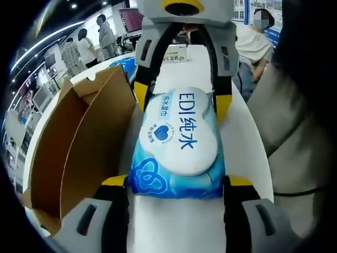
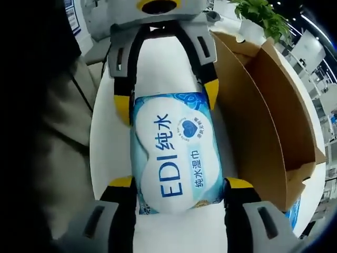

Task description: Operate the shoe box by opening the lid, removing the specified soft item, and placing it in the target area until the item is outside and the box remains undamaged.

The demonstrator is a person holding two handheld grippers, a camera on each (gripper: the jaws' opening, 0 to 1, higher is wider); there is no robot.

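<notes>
Left gripper (image 1: 176, 182), right gripper (image 2: 176, 184): grey housings, black arms, yellow-tipped jaws. Person's garment (image 1: 295, 137) at 3 o'clock: beige.

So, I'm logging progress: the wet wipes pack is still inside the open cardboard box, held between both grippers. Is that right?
Not quite. The wet wipes pack is already outside the open cardboard box, lying on the white table beside it. The left gripper view shows this. It is indeed held between the left gripper and the right gripper, one at each end.
</notes>
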